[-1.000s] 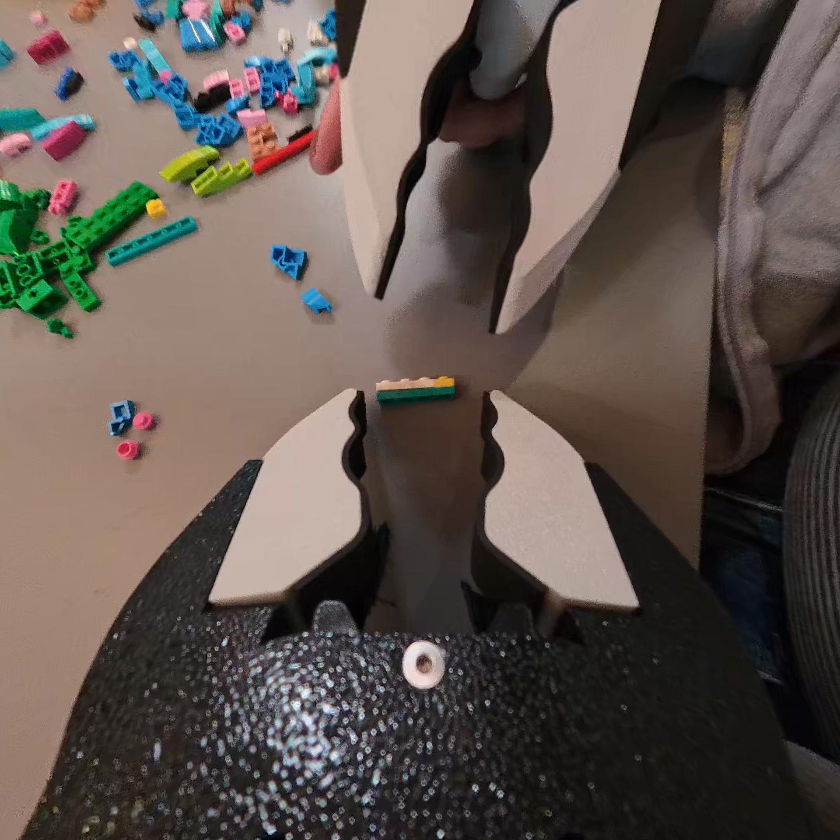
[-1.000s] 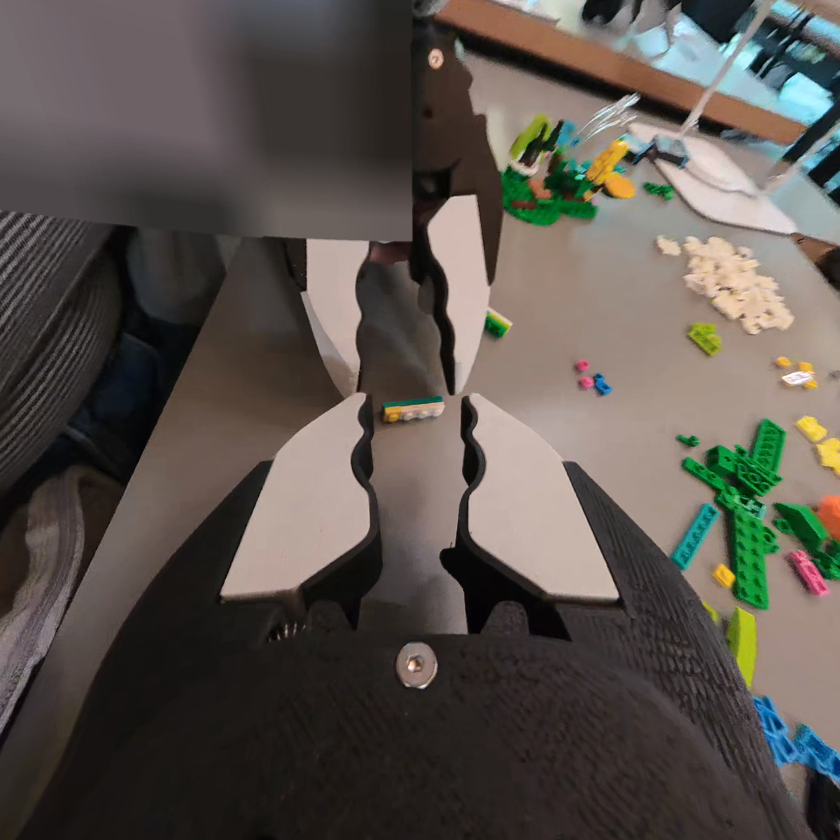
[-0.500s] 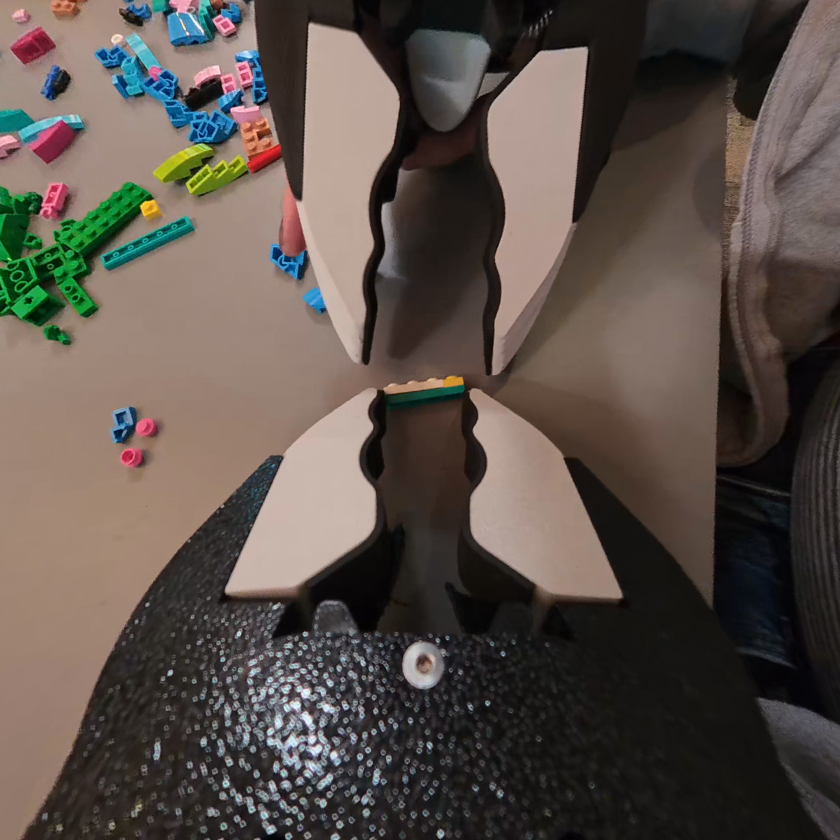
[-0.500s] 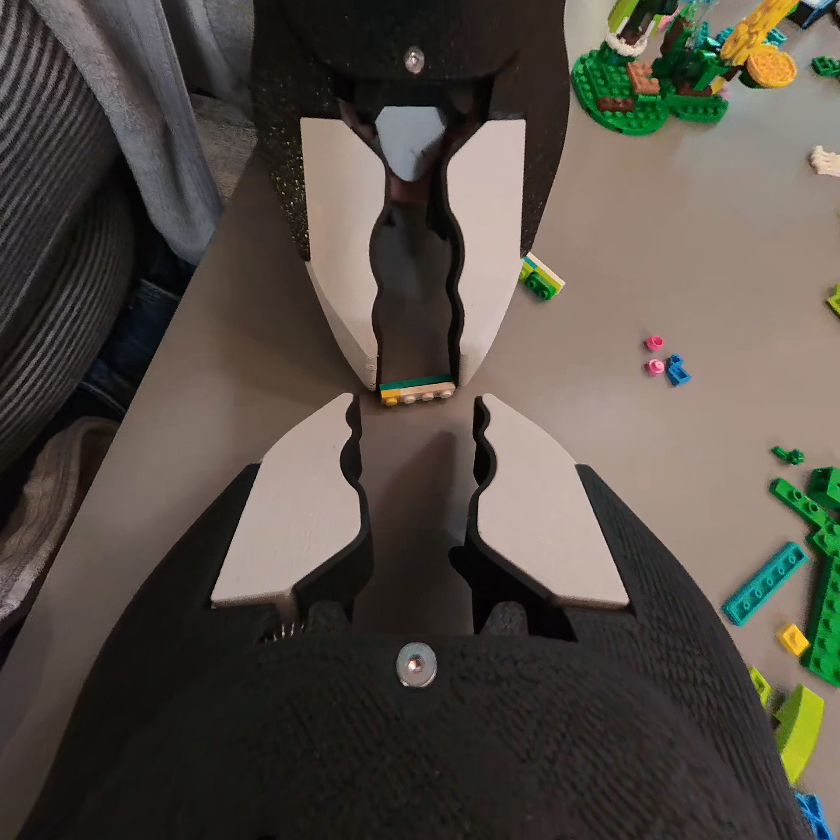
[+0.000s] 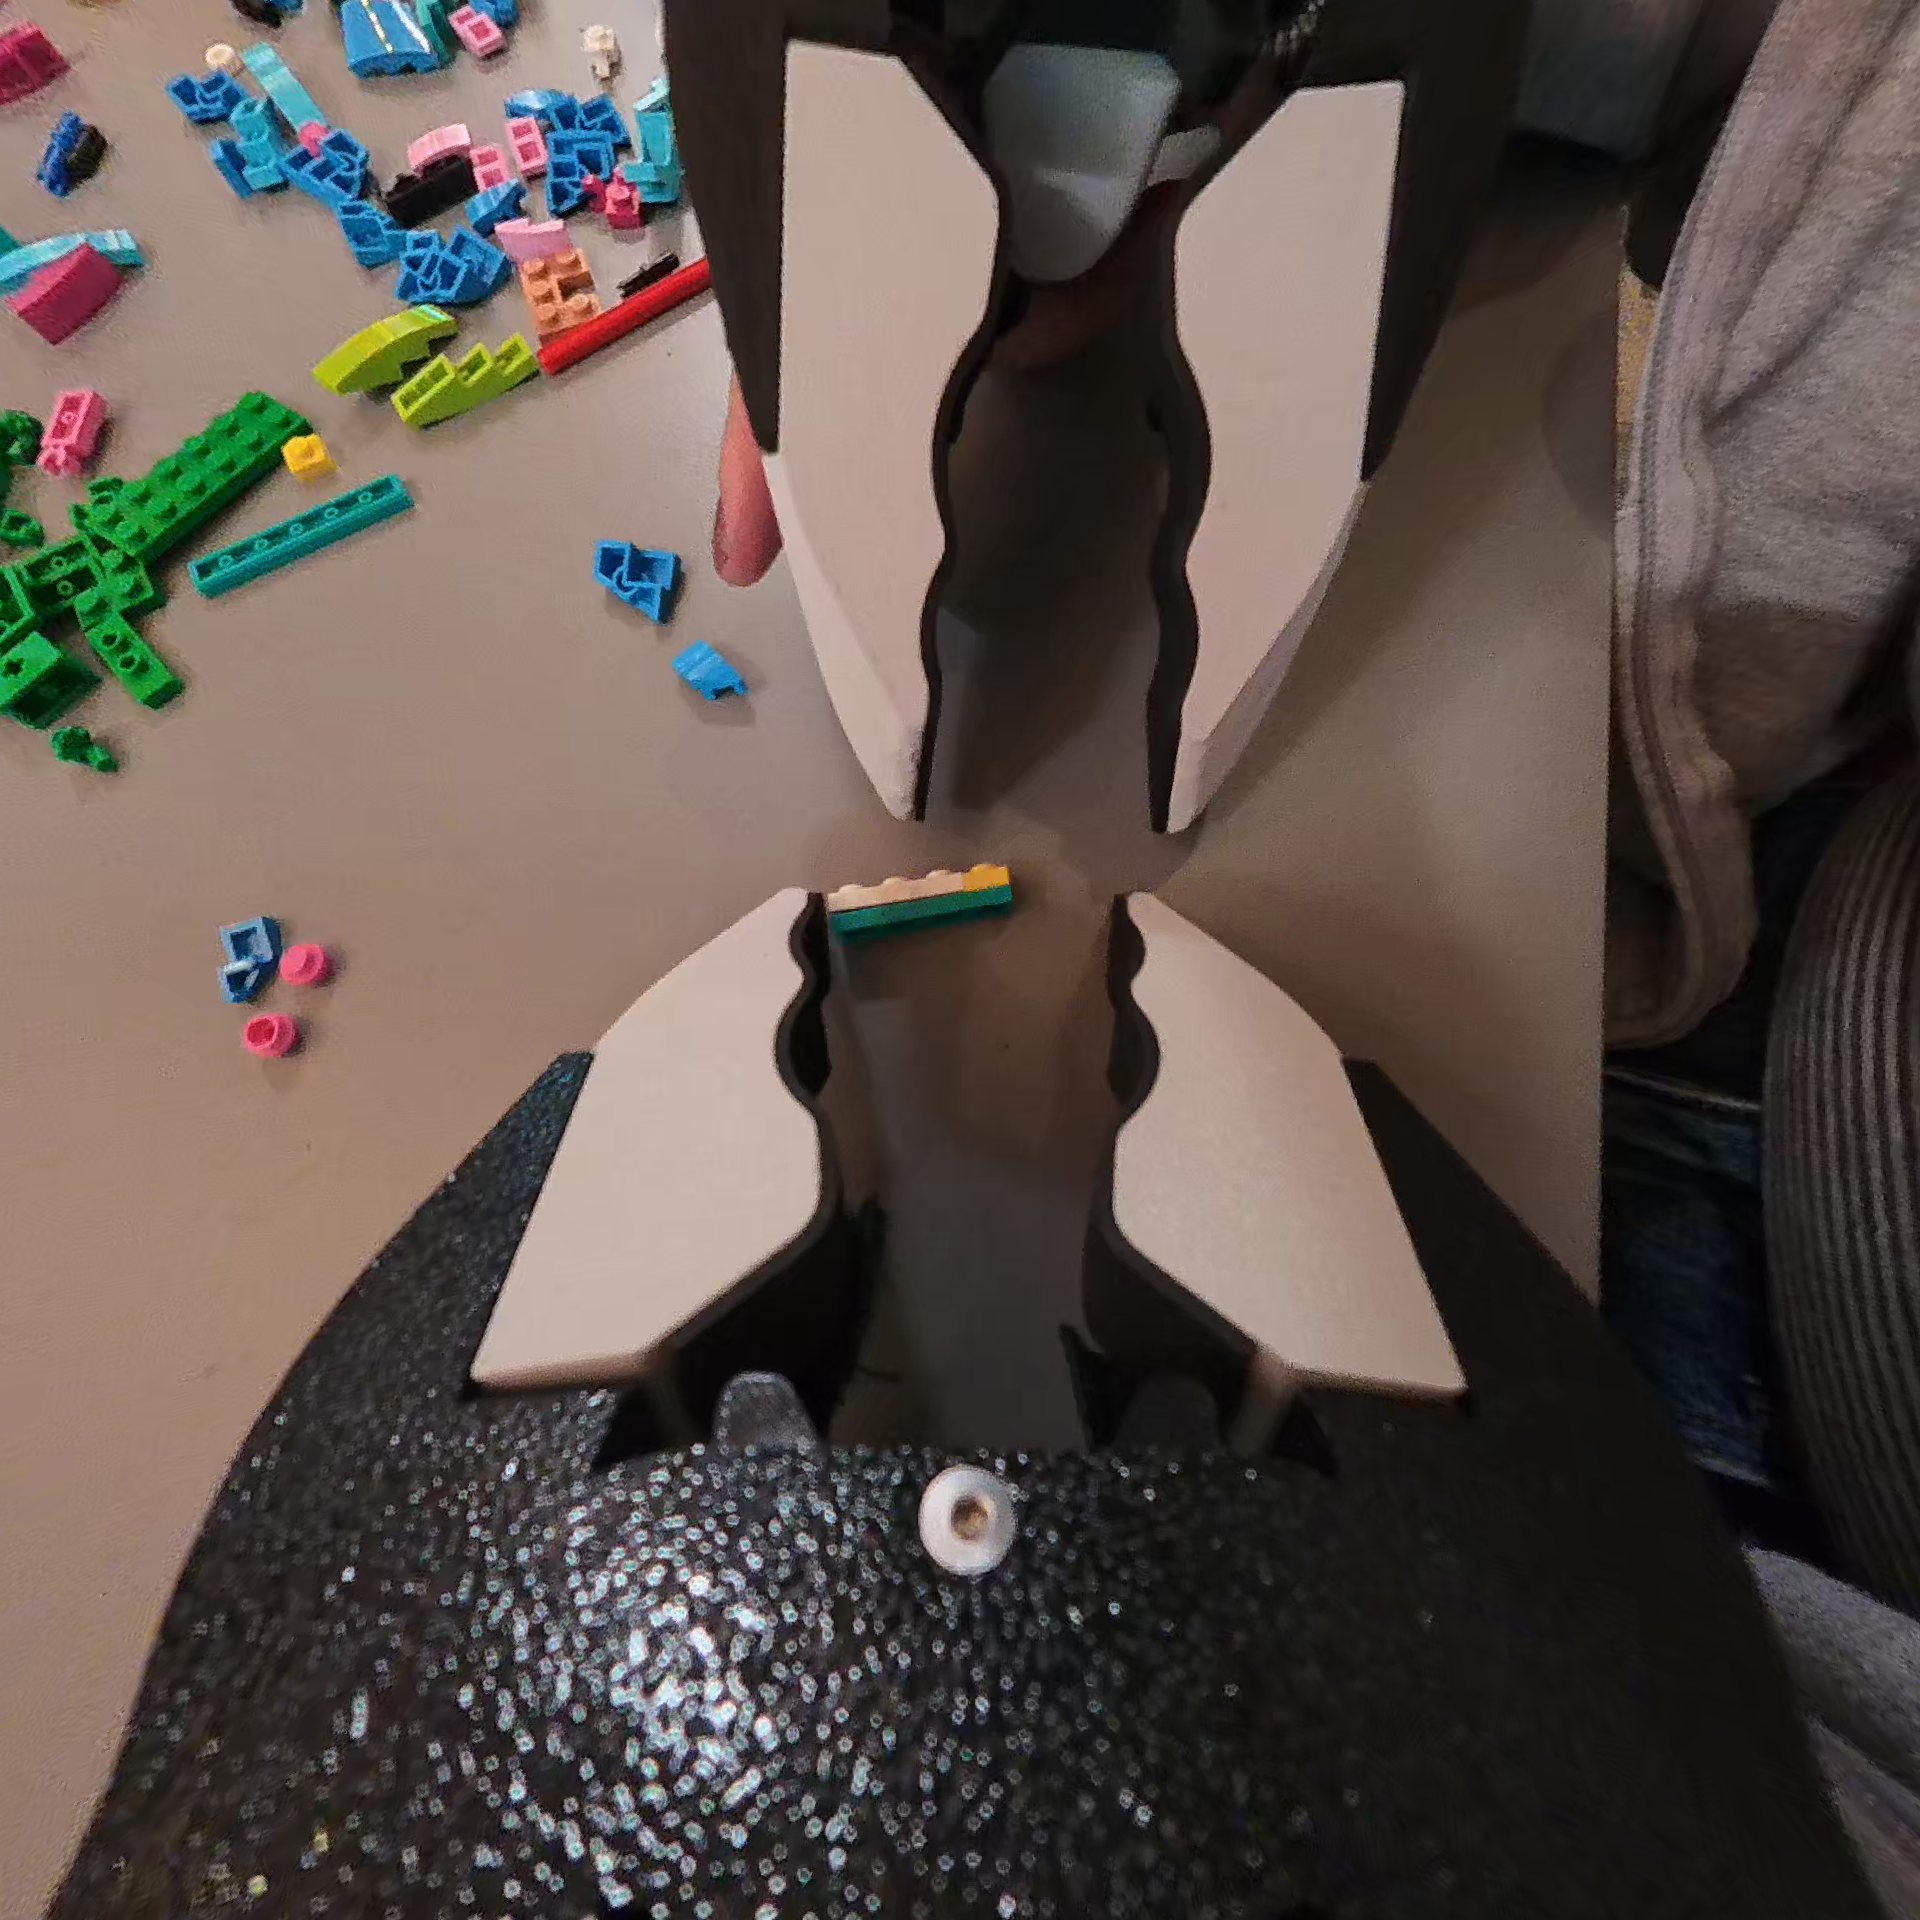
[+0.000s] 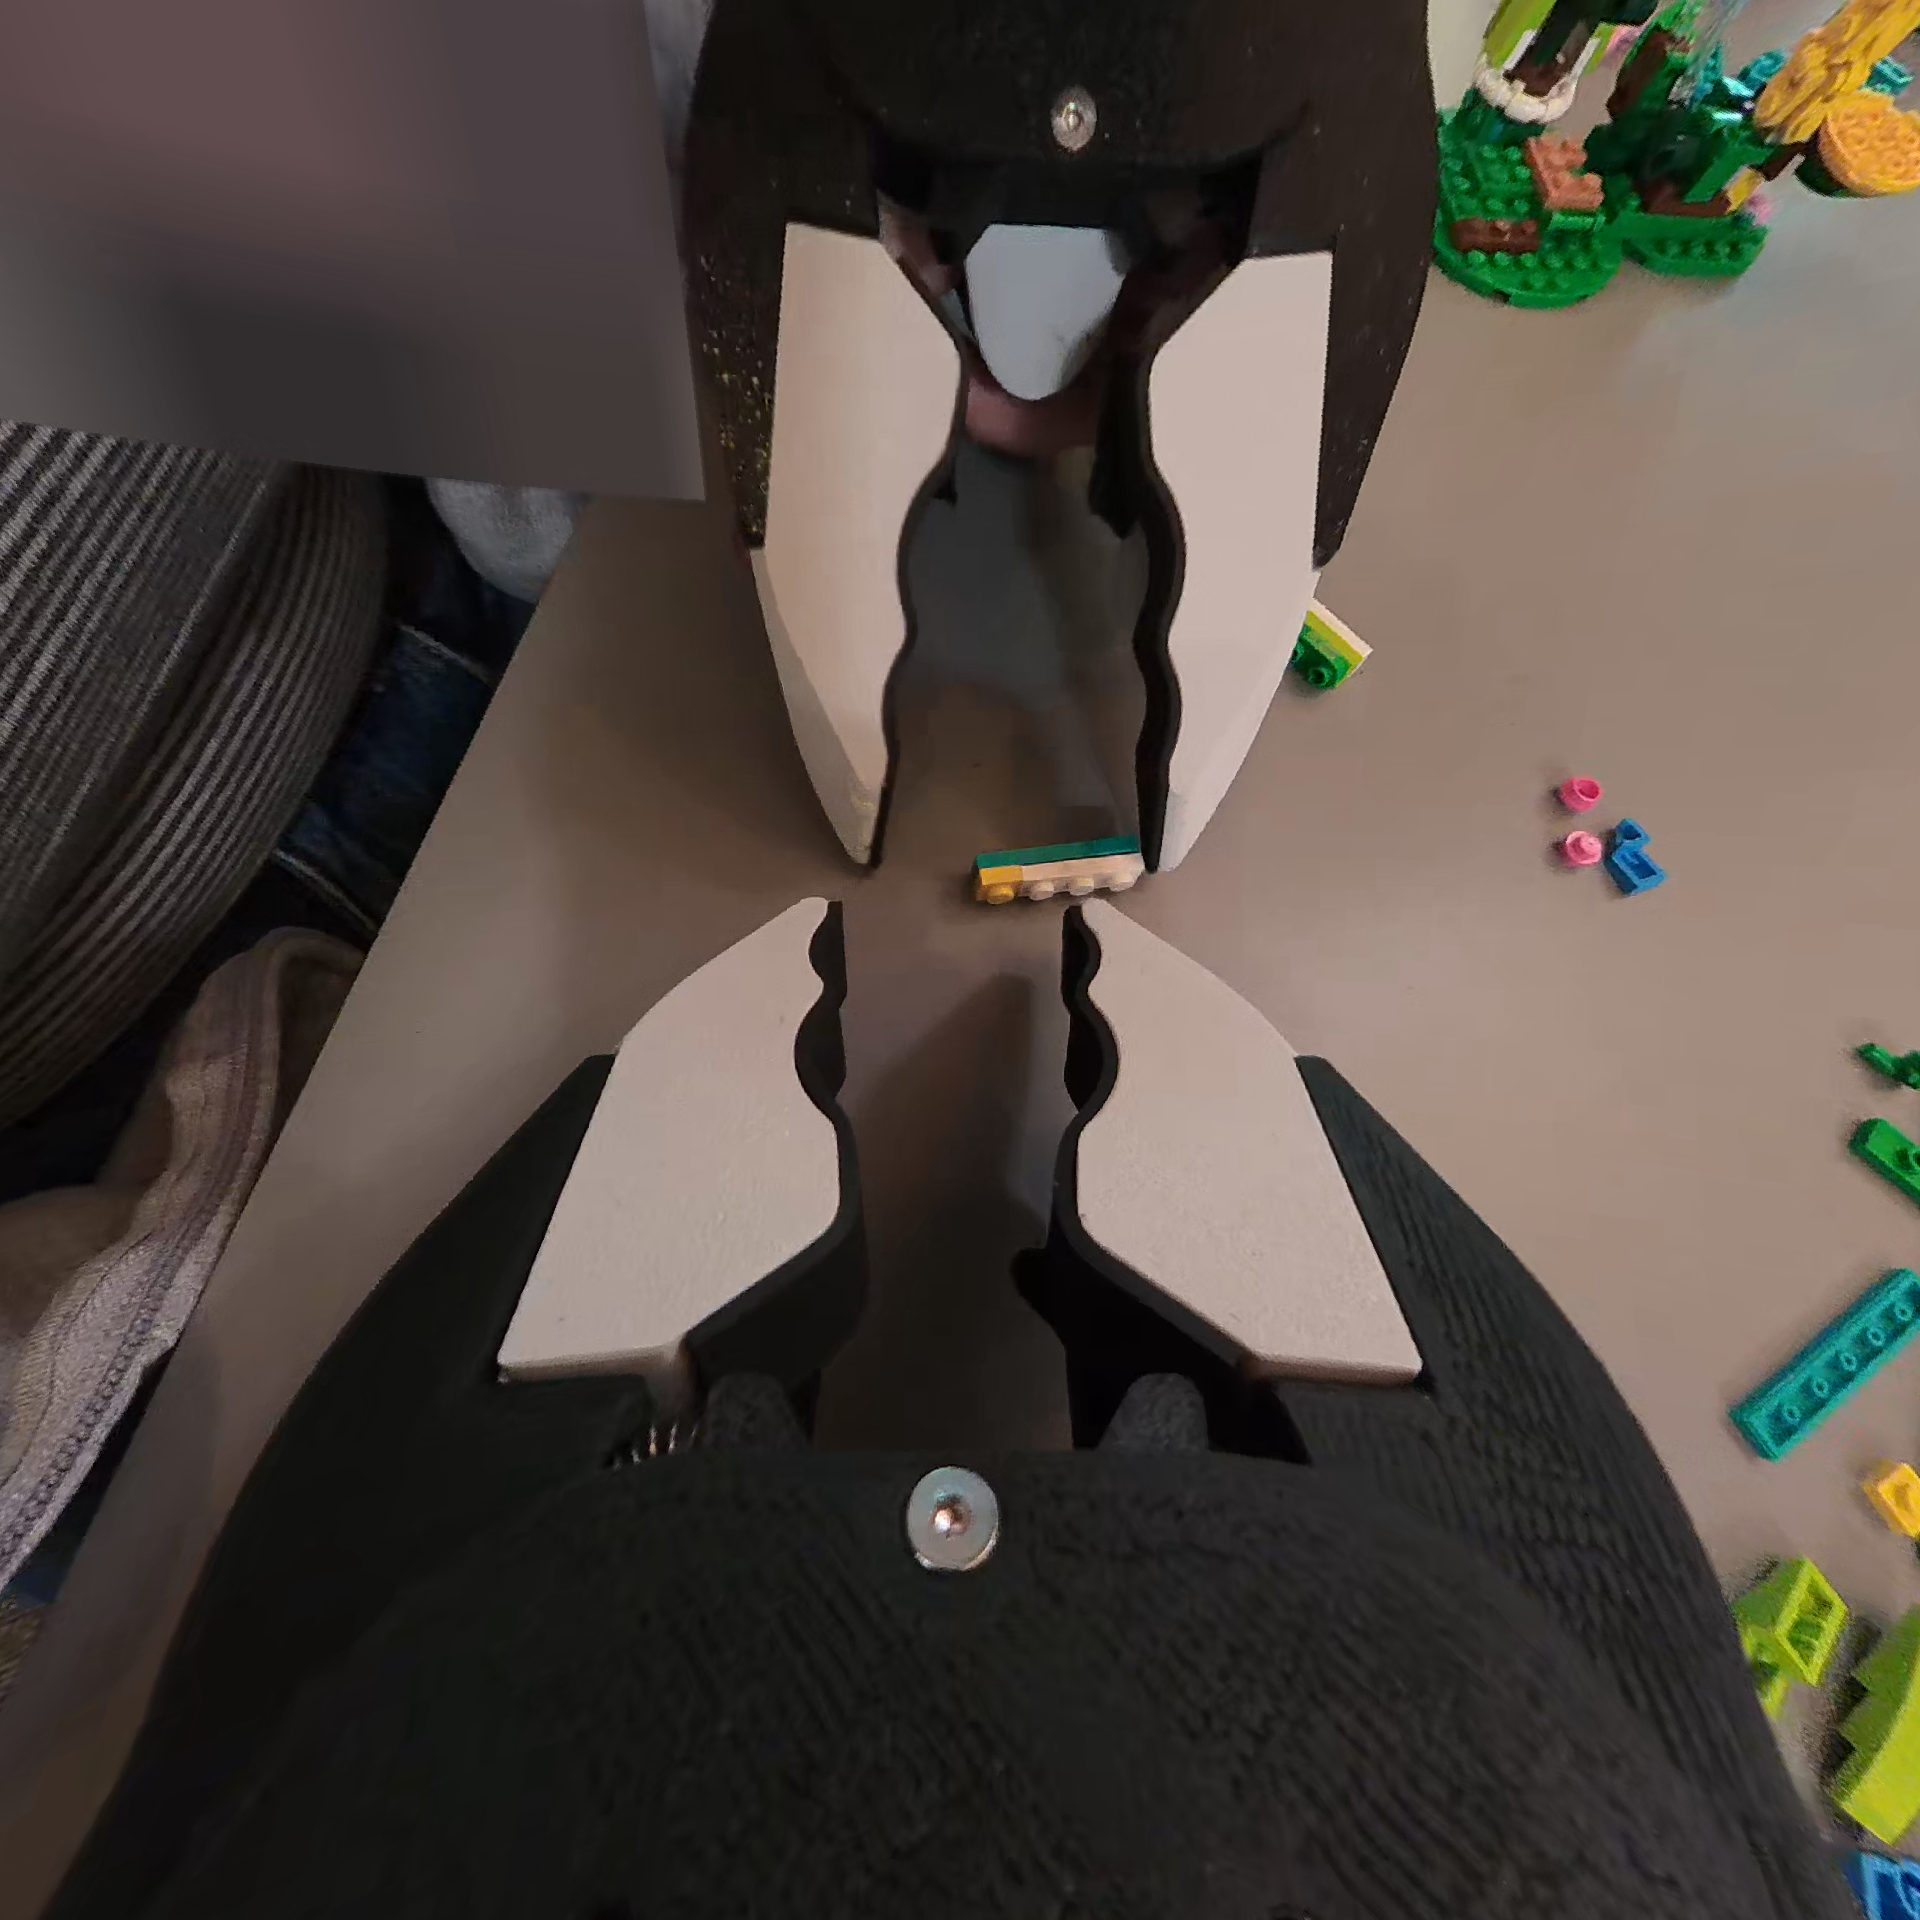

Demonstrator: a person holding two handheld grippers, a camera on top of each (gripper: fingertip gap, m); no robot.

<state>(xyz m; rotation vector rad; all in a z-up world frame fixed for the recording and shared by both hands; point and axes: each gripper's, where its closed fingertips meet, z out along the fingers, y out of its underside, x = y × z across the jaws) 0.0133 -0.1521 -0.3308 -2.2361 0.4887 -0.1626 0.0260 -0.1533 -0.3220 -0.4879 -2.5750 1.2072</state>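
A small brick stack (image 5: 920, 902), teal below, white and yellow on top, lies flat on the desk (image 5: 416, 1039), long axis crosswise between the facing tips of the left gripper (image 5: 961, 899) and right gripper (image 6: 945, 909), both spread and grasping nothing; its white end touches the left gripper's finger (image 5: 727, 1039). Loose bricks (image 5: 436, 208) lie well apart

Tabletop (image 5: 436, 1039): plain grey-beige. Small stacked brick piece (image 5: 920, 902): teal base, white top, one yellow end. Left tool (image 5: 961, 902) and right tool (image 6: 948, 909): pale grey fingers with black wavy inner edges, black bodies (the left one speckled with glitter). Loose bricks (image 5: 436, 208): blue, pink, lime, green, one red bar. Sleeve (image 5: 1849, 1195): grey stripes.
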